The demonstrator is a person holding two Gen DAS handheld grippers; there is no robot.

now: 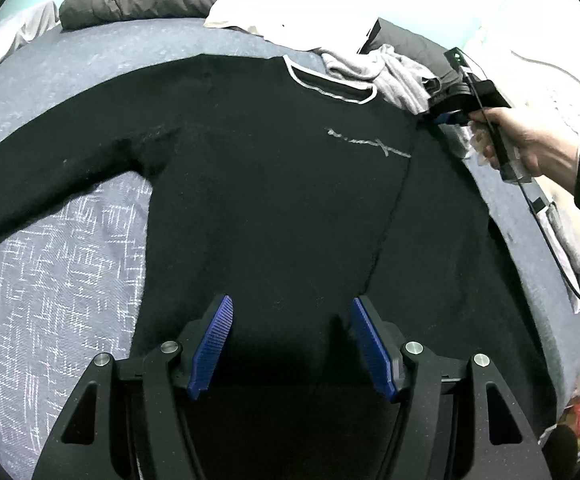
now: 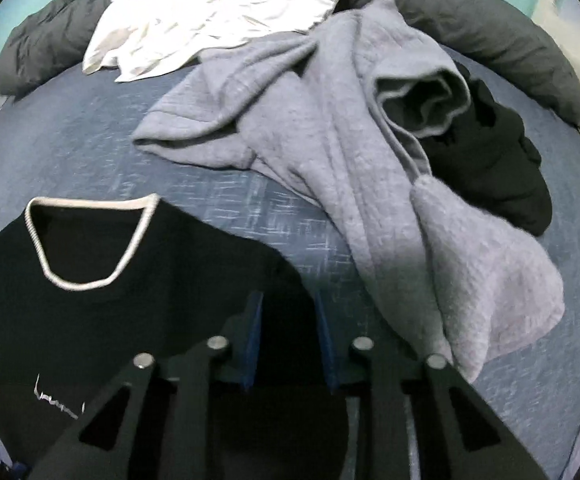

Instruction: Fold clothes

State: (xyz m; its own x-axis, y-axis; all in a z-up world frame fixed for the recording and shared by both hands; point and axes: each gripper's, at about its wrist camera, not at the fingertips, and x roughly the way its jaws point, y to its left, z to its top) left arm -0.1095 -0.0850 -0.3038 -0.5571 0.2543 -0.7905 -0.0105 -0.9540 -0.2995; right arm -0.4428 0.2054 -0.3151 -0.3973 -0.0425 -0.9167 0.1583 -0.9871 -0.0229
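A black sweater (image 1: 274, 184) with a white-trimmed neckline lies spread flat on the blue-grey bed (image 1: 50, 272), one sleeve stretched out to the left. The left hand-held gripper (image 1: 290, 344) hovers over its near hem, jaws parted and holding nothing. The right hand-held gripper (image 2: 288, 340), at the sweater's far right shoulder, stands narrowly parted over dark cloth (a pinch cannot be told), beside a crumpled grey garment (image 2: 330, 152).

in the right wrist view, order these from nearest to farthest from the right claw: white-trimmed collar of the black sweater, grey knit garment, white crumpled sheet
From the right claw:
1. White-trimmed collar of the black sweater, just up and left.
2. Grey knit garment, heaped to the upper right.
3. White crumpled sheet, at the far top.

Collar and the garment's lower fold are close.
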